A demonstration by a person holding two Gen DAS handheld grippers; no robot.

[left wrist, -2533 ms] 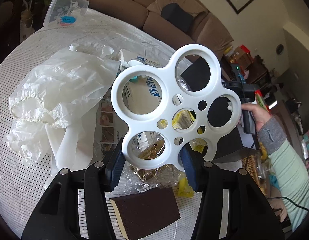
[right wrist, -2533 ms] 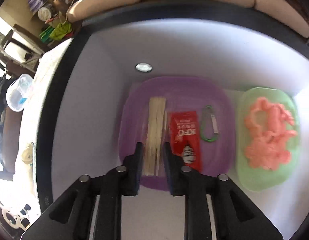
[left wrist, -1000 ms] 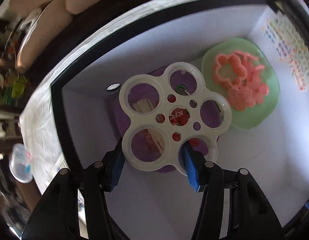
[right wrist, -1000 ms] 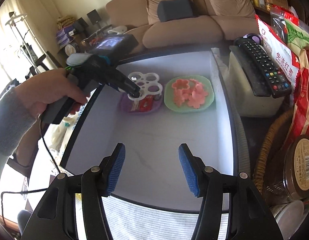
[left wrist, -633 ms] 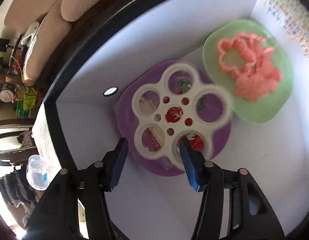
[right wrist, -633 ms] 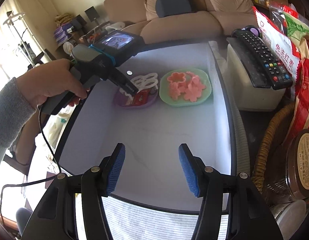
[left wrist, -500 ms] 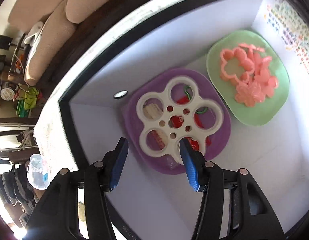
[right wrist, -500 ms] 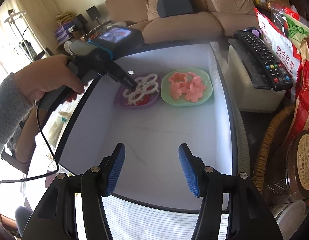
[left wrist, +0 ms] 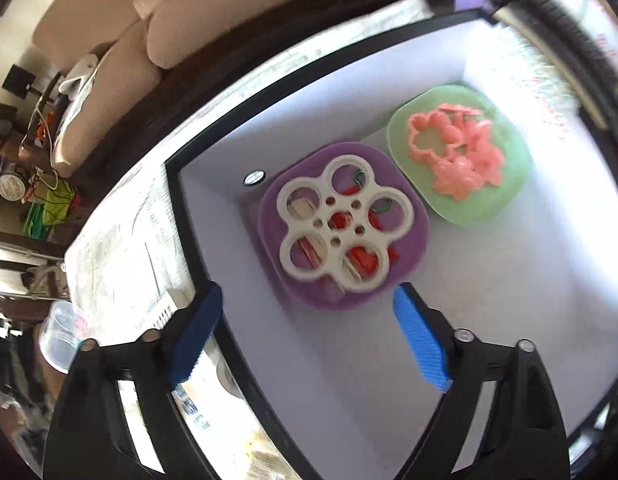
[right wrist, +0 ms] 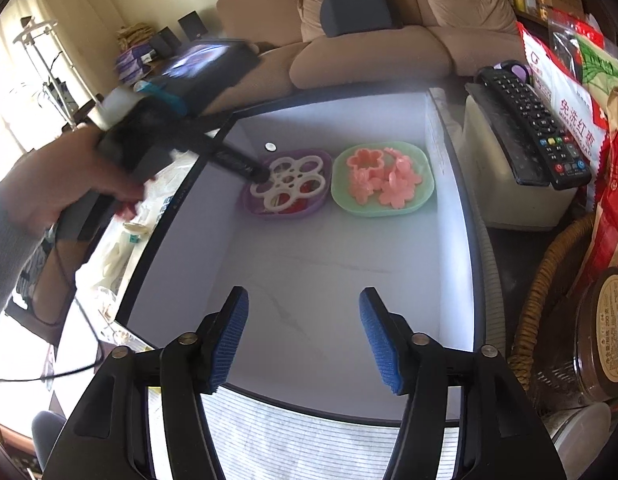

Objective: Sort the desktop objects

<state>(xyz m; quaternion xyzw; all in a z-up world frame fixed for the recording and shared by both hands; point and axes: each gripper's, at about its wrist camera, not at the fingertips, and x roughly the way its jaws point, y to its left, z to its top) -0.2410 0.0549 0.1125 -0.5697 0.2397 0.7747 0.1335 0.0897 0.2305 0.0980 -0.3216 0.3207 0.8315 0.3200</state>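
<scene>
1. Behind your work surface sits a brown sofa (right wrist: 373,40), with a striped tablecloth (right wrist: 329,436) under everything; neither limits you.
2. Your sorting area is the black-rimmed white box (right wrist: 309,280). Its floor is bare from the near edge up to the two plates, so you have plenty of open room in the near half. Its side walls stand up along the left and right edges, so lift clear of the rim when you cross it.
3. Right of the box a remote control (right wrist: 529,120), snack bags (right wrist: 569,92) and a wicker basket (right wrist: 549,292) crowd the right edge; there is little room to swing out there.
4. Left of the box, crumpled white plastic (right wrist: 113,256) and other clutter lie on the cloth, so the sorting looks unfinished.
5. At the far edge, the green plate (left wrist: 505,204) holds pink flower-shaped pieces (left wrist: 457,152); it lies just beside the purple plate (left wrist: 413,252).
6. Your white ring holder (left wrist: 345,228) now rests on the purple plate, on top of a red packet and sticks. That placement looks done.
7. Your left gripper (left wrist: 309,336) is opening, with nothing between its jaws, above the box's left edge.
8. Your right gripper (right wrist: 303,344) hangs over the near edge, jaws opening and empty.
</scene>
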